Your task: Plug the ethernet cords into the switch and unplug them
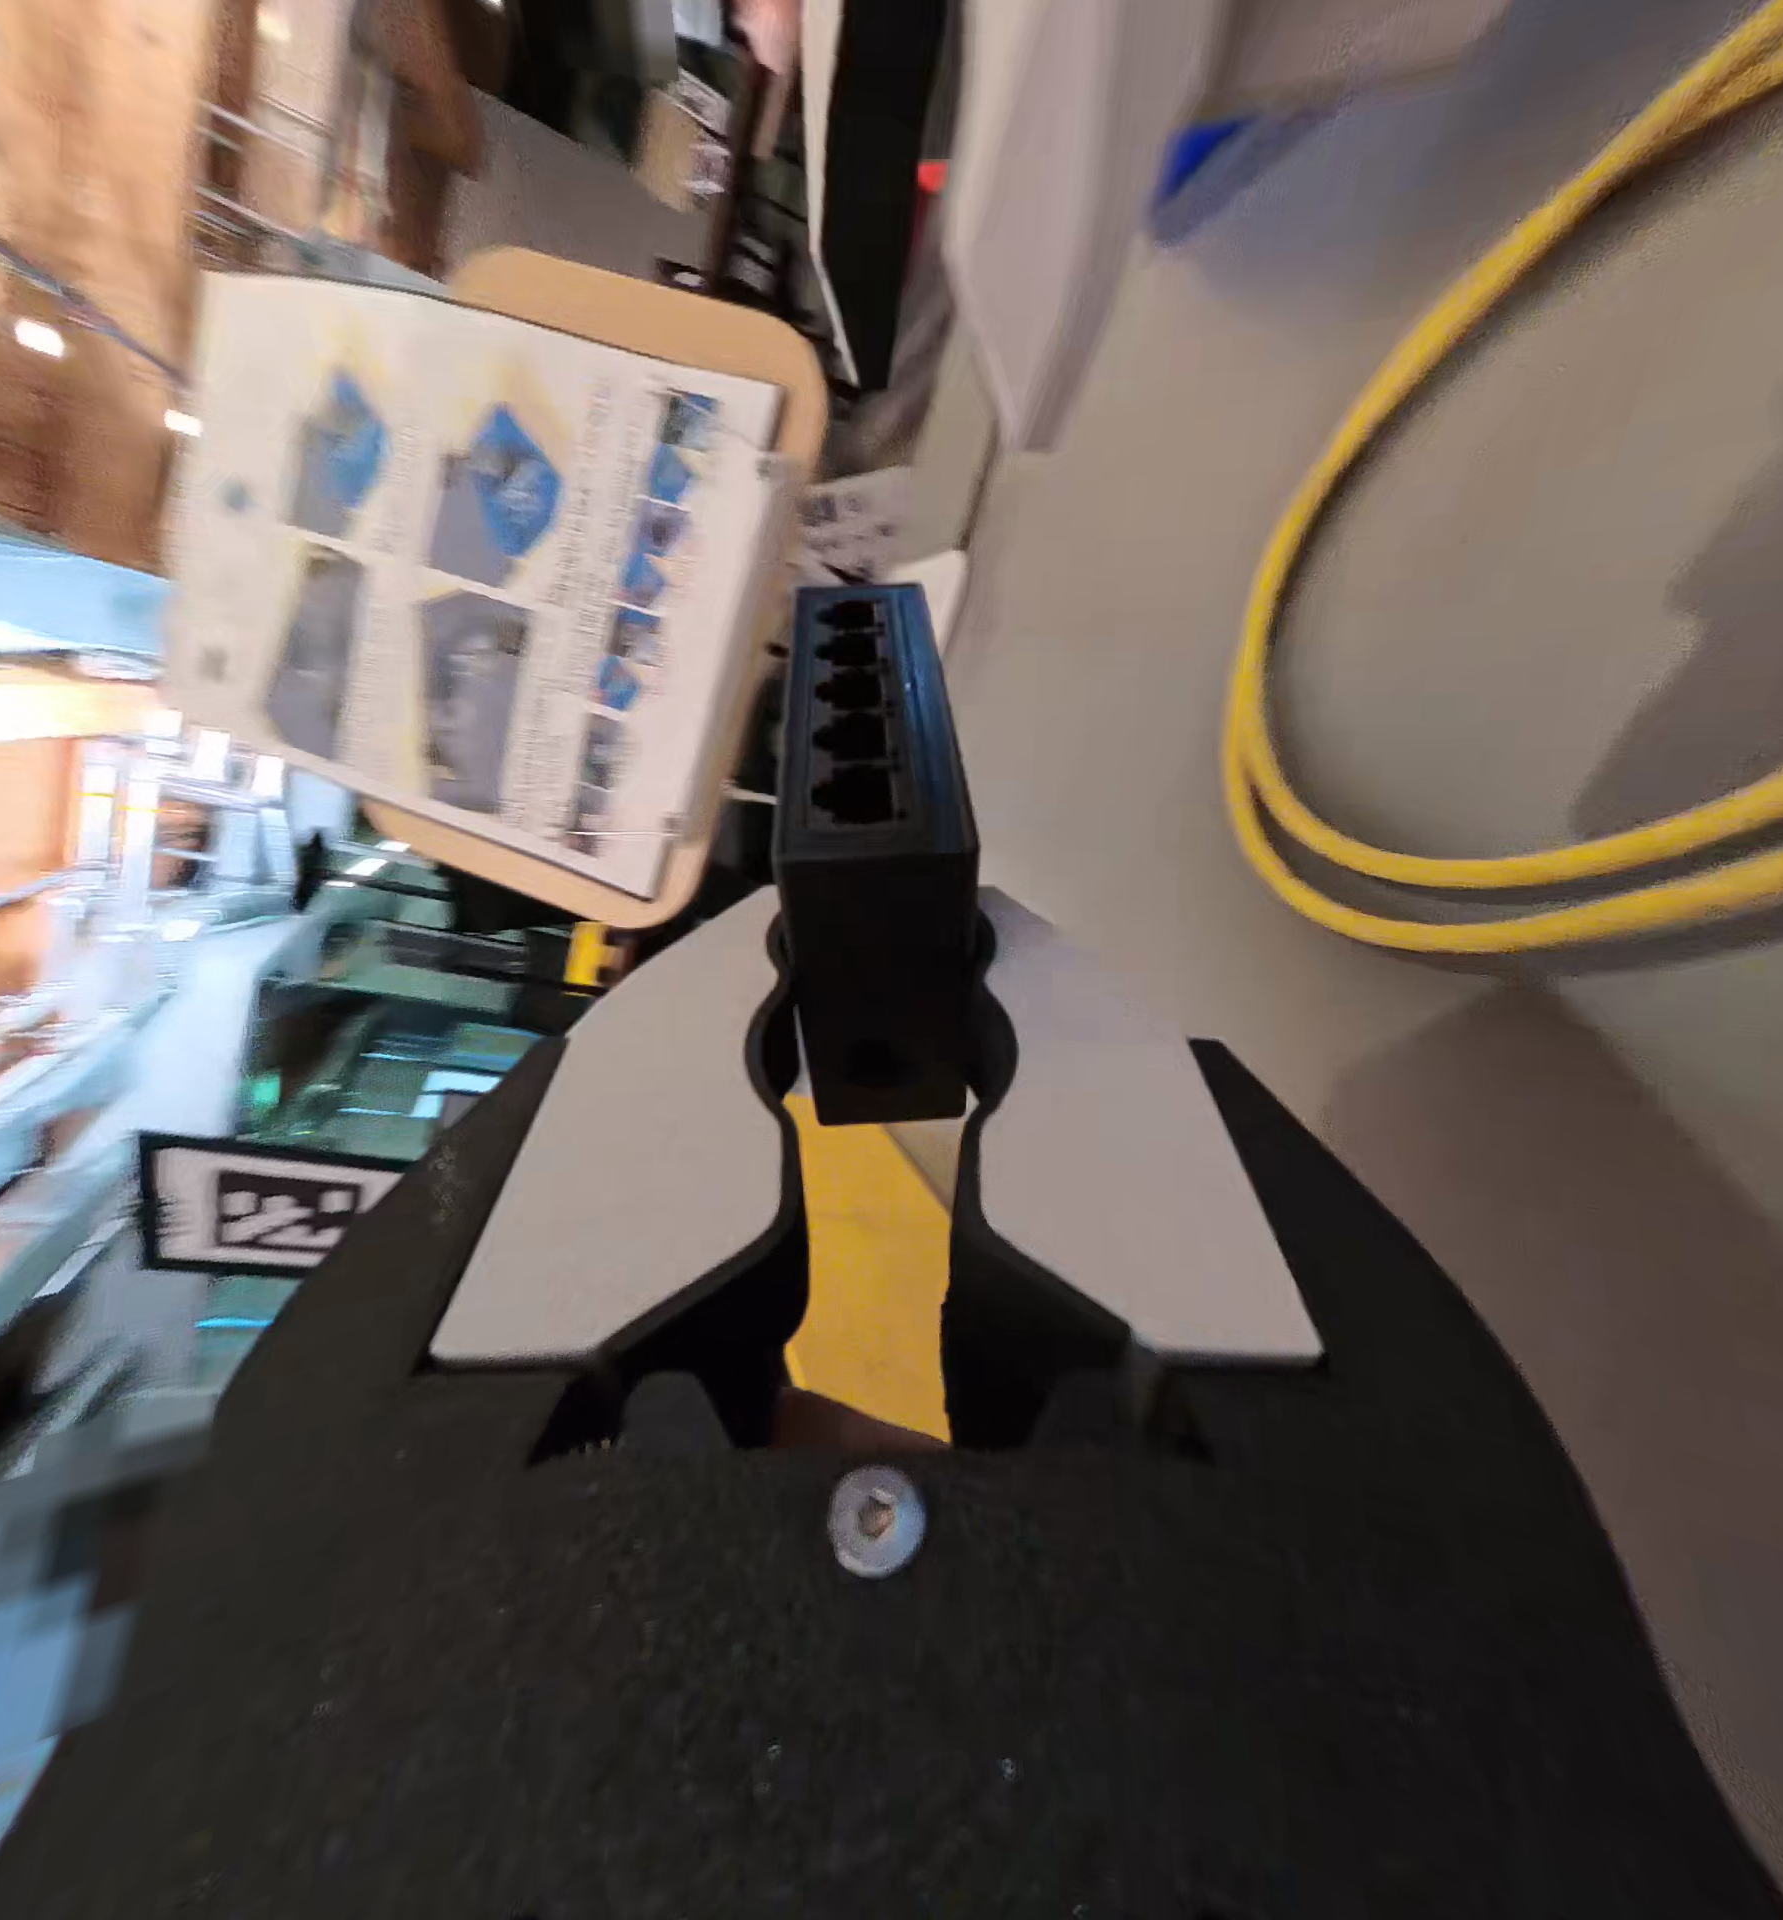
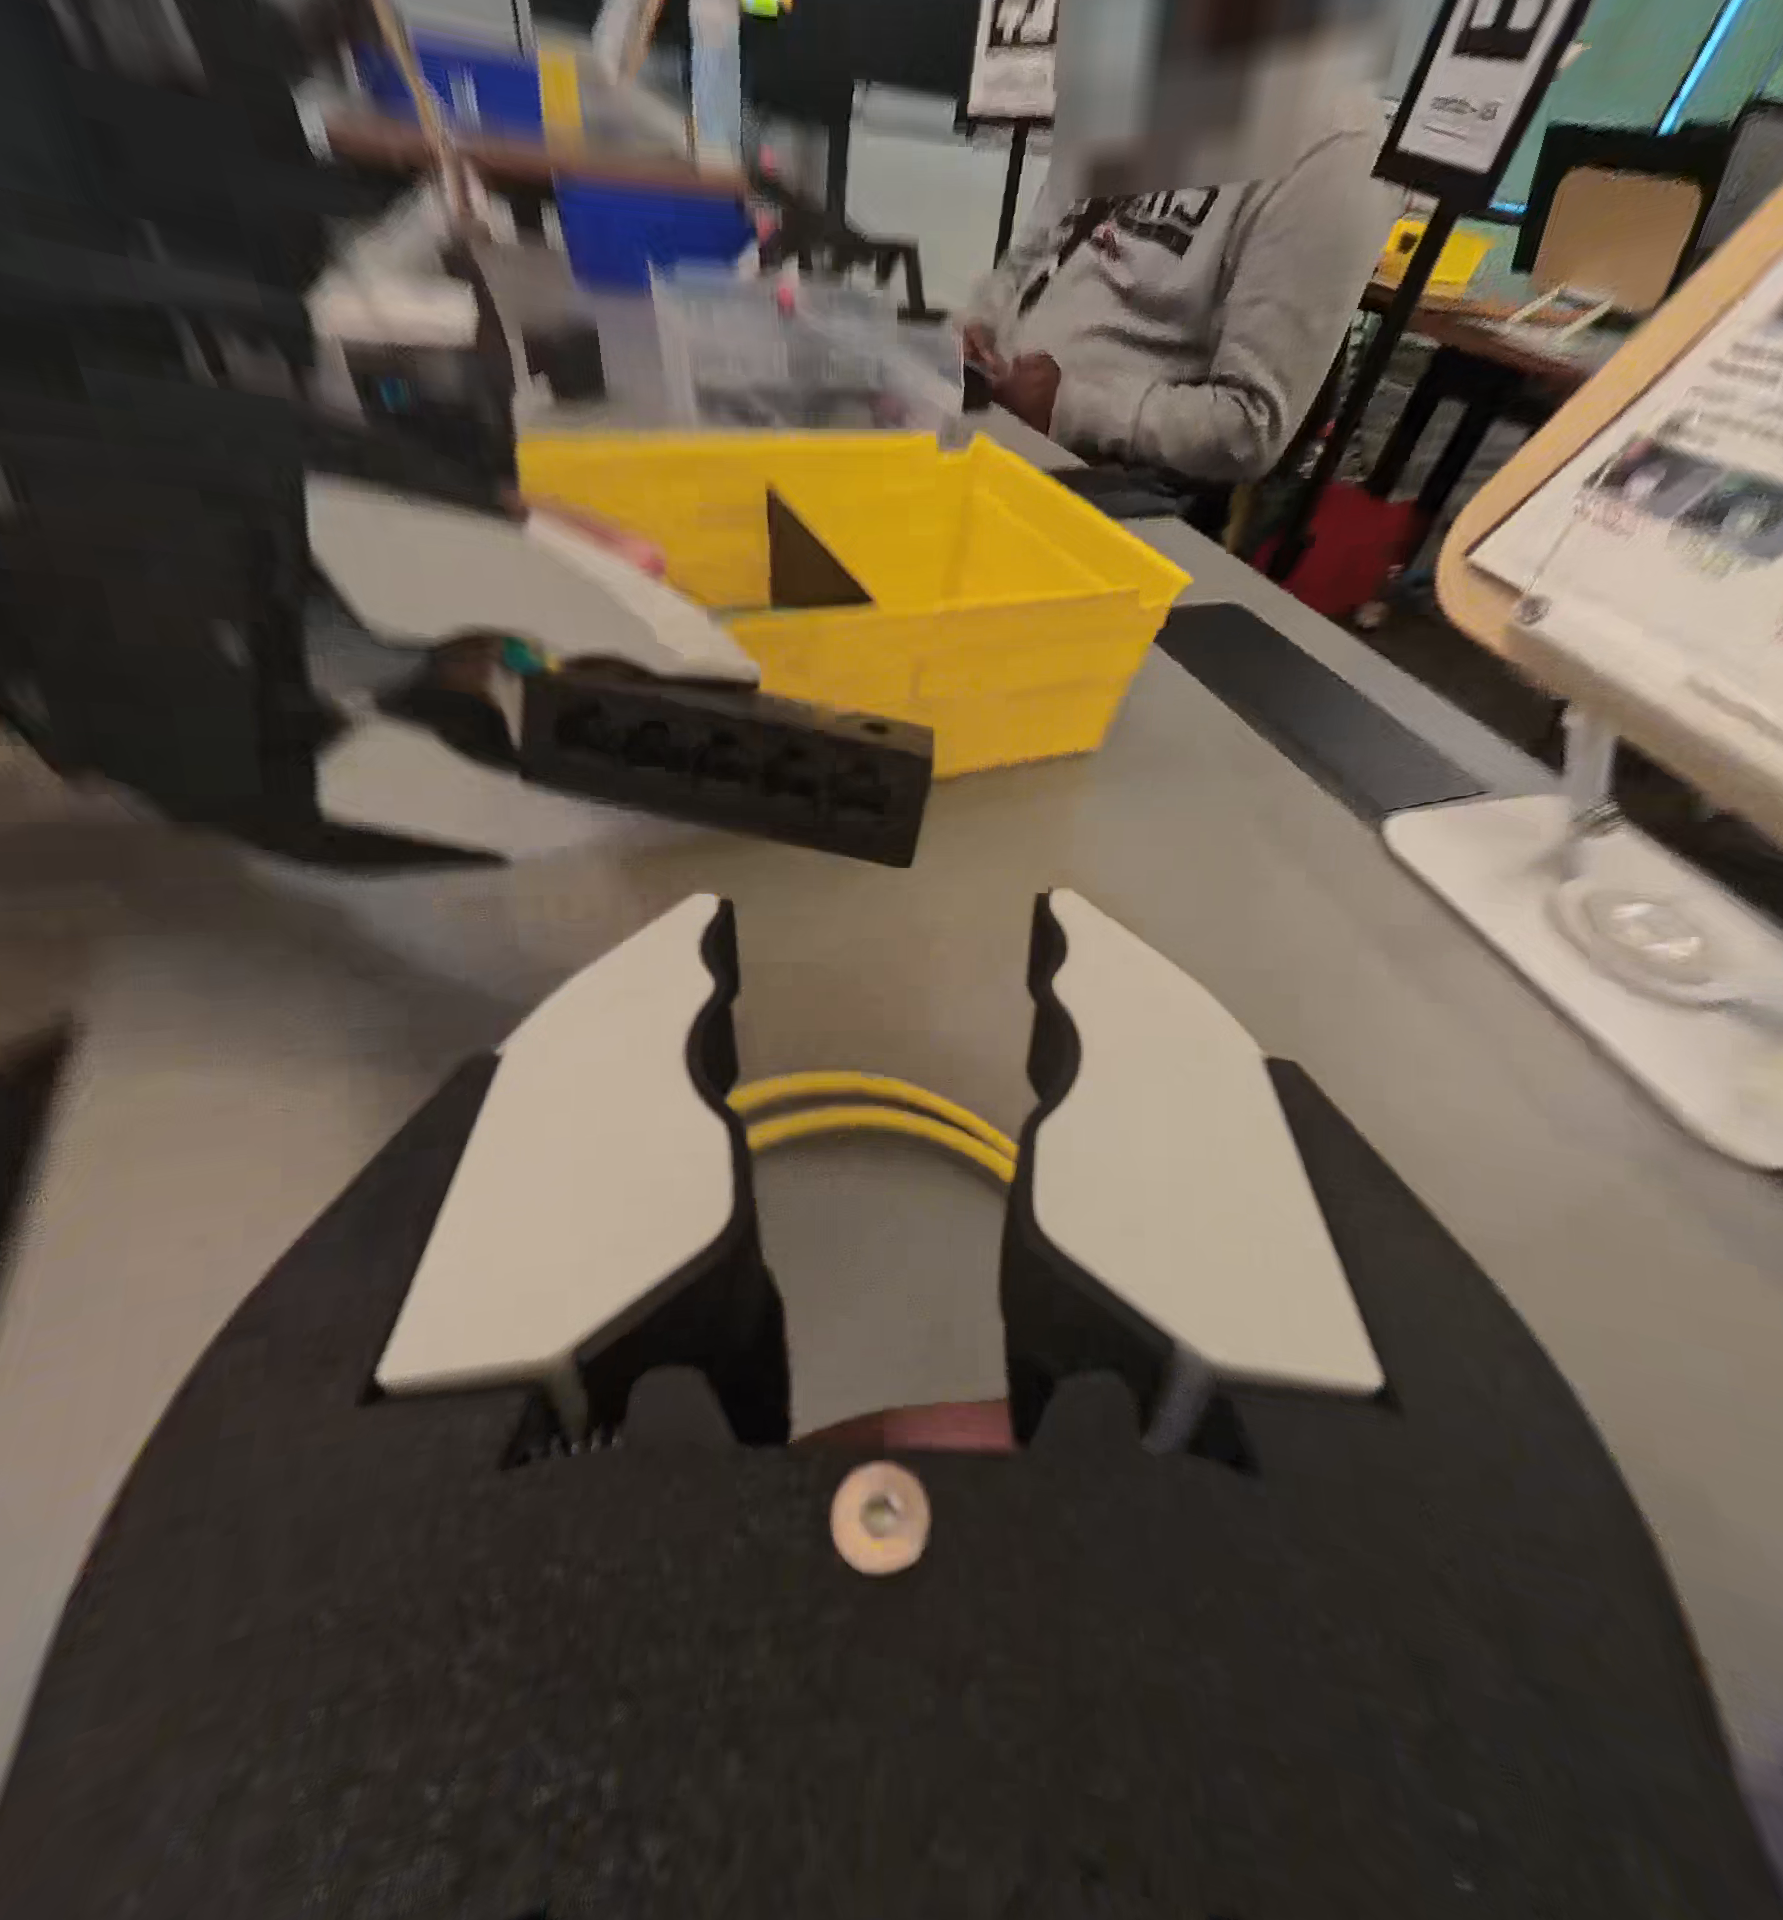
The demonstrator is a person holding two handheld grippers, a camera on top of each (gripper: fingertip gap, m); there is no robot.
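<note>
Your left gripper (image 1: 879, 997) clamps the black switch (image 1: 871, 790) by one short end, lifted off the grey table (image 1: 1489, 1351), its row of empty ports facing the camera in the right wrist view. There the switch (image 2: 731, 764) hangs at about 11 o'clock from your right gripper (image 2: 882, 997), whose jaws stand apart with nothing between them. The yellow ethernet cords (image 2: 876, 1117) lie looped on the table (image 2: 1178, 883) just below those open fingers, unplugged; in the left wrist view the same cords (image 1: 1386, 727) curve at 2 o'clock, well apart from the switch. Behind the switch, at 12 o'clock, sits a yellow bin (image 2: 960, 613); only a dark triangular shape shows inside it. A board with printed sheets (image 2: 1697, 468) stands at 2 o'clock.
</note>
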